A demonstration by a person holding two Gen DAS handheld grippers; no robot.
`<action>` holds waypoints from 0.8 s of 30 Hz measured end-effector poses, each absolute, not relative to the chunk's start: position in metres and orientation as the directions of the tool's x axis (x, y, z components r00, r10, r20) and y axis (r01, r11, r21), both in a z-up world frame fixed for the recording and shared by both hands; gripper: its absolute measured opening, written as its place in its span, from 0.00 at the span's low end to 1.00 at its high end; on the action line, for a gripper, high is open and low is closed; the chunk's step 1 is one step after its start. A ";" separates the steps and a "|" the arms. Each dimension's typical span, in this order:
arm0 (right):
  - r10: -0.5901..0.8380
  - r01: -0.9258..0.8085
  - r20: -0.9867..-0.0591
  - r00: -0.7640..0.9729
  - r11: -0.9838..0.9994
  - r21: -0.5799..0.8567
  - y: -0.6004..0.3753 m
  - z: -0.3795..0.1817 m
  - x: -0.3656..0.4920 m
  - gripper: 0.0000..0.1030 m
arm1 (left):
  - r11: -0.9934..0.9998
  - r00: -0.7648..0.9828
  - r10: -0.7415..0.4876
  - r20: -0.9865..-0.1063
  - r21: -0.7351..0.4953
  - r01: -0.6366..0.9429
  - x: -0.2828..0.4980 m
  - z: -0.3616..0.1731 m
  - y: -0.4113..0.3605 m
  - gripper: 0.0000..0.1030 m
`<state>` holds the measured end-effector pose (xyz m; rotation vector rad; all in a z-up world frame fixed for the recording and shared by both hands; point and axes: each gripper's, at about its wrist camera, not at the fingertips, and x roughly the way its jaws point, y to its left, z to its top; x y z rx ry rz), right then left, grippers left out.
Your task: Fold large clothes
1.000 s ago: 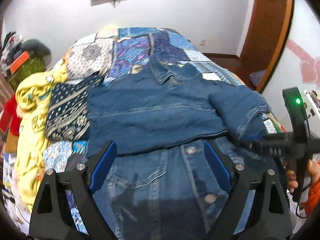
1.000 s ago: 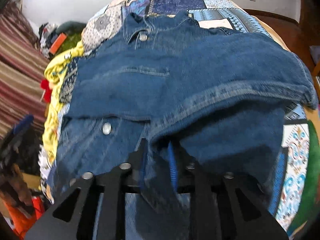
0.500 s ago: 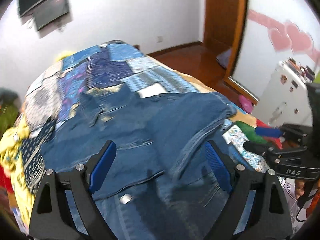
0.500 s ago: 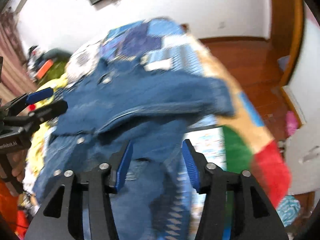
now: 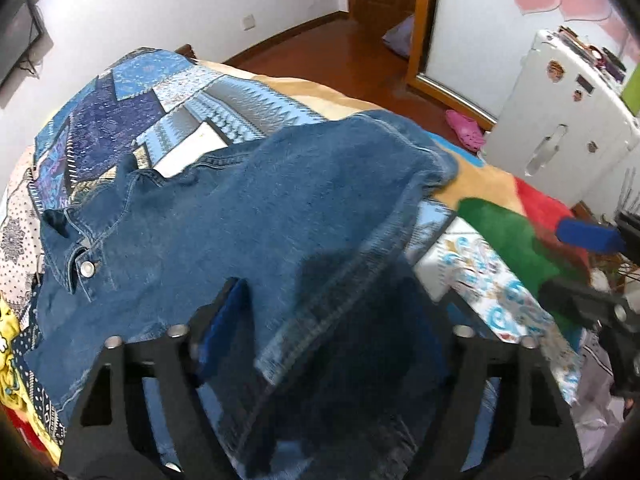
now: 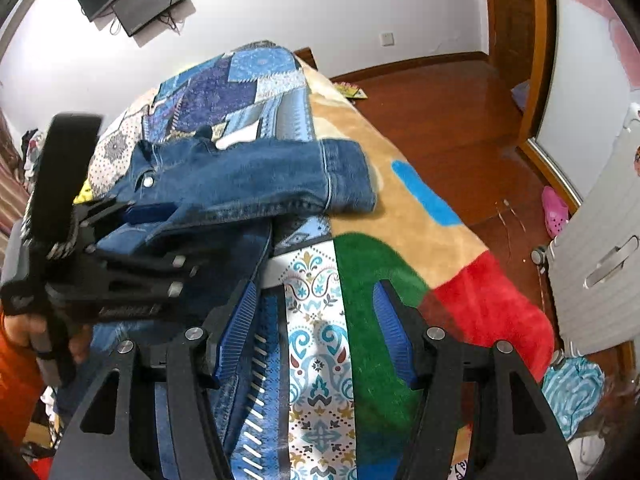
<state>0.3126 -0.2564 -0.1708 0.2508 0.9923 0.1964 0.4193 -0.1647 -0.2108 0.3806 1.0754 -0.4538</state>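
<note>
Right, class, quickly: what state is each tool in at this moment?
Left tool: fingers apart around a fold of the blue denim jacket; whether it is gripping cannot be told.
Right tool: open, holding nothing.

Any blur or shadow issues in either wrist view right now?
Left wrist view: fisheye bend; near fold of the denim jacket is smeared and in dark shadow between the left gripper's fingers. Right wrist view: mostly sharp around the right gripper, left gripper blurred, glare on the wooden floor.
</note>
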 end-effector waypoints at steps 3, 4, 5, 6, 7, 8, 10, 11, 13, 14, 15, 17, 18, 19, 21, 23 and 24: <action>0.294 -0.062 -0.805 0.515 0.950 0.307 -0.256 -0.177 0.316 0.56 | 0.858 0.384 -0.219 -0.897 0.010 0.513 0.426 -0.208 -0.153 0.40; 0.301 -0.069 -0.807 0.509 0.948 0.310 -0.252 -0.178 0.319 0.56 | 0.864 0.373 -0.259 -0.891 -0.042 0.501 0.427 -0.204 -0.148 0.30; 0.307 -0.074 -0.807 0.505 0.947 0.314 -0.250 -0.179 0.321 0.56 | 0.867 0.367 -0.301 -0.880 -0.092 0.489 0.428 -0.198 -0.142 0.27; 0.316 -0.082 -0.805 0.502 0.944 0.319 -0.246 -0.180 0.324 0.56 | 0.866 0.370 -0.338 -0.865 -0.132 0.483 0.427 -0.191 -0.137 0.21; 0.326 -0.090 -0.803 0.498 0.941 0.326 -0.244 -0.181 0.325 0.56 | 0.864 0.378 -0.360 -0.853 -0.153 0.479 0.427 -0.184 -0.133 0.19; 0.344 -0.102 -0.799 0.493 0.935 0.340 -0.240 -0.182 0.327 0.56 | 0.866 0.392 -0.373 -0.841 -0.165 0.471 0.427 -0.176 -0.129 0.18; 0.374 -0.112 -0.797 0.475 0.923 0.368 -0.231 -0.187 0.332 0.56 | 0.873 0.426 -0.383 -0.820 -0.171 0.456 0.427 -0.161 -0.120 0.12; 0.388 -0.116 -0.797 0.463 0.918 0.379 -0.226 -0.190 0.336 0.56 | 0.876 0.447 -0.386 -0.807 -0.170 0.451 0.427 -0.154 -0.114 0.11; 0.389 -0.123 -0.808 0.442 0.919 0.374 -0.216 -0.197 0.341 0.56 | 0.892 0.509 -0.373 -0.775 -0.149 0.427 0.424 -0.135 -0.099 0.11; 0.380 -0.131 -0.817 0.434 0.924 0.360 -0.210 -0.200 0.341 0.56 | 0.900 0.543 -0.364 -0.757 -0.136 0.413 0.422 -0.127 -0.090 0.10; 0.370 -0.139 -0.827 0.424 0.929 0.344 -0.206 -0.203 0.341 0.56 | 0.911 0.576 -0.349 -0.740 -0.123 0.394 0.420 -0.118 -0.079 0.10; 0.354 -0.148 -0.841 0.410 0.935 0.321 -0.200 -0.209 0.340 0.56 | 0.929 0.621 -0.319 -0.716 -0.108 0.353 0.419 -0.108 -0.058 0.10; 0.343 -0.149 -0.842 0.416 0.939 0.309 -0.198 -0.209 0.338 0.56 | 0.942 0.648 -0.295 -0.702 -0.100 0.321 0.415 -0.103 -0.042 0.10; 0.333 -0.154 -0.843 0.422 0.943 0.295 -0.196 -0.208 0.336 0.56 | 0.950 0.665 -0.274 -0.695 -0.090 0.298 0.413 -0.102 -0.032 0.10; 0.327 -0.158 -0.843 0.428 0.945 0.287 -0.196 -0.207 0.334 0.56 | 0.968 0.691 -0.219 -0.689 -0.066 0.241 0.404 -0.103 -0.008 0.10; 0.322 -0.159 -0.845 0.426 0.947 0.281 -0.196 -0.208 0.332 0.56 | 0.979 0.685 -0.182 -0.705 -0.062 0.195 0.395 -0.114 0.015 0.10; 0.317 -0.164 -0.847 0.427 0.948 0.272 -0.196 -0.208 0.330 0.56 | 0.983 0.664 -0.168 -0.728 -0.072 0.170 0.390 -0.125 0.029 0.10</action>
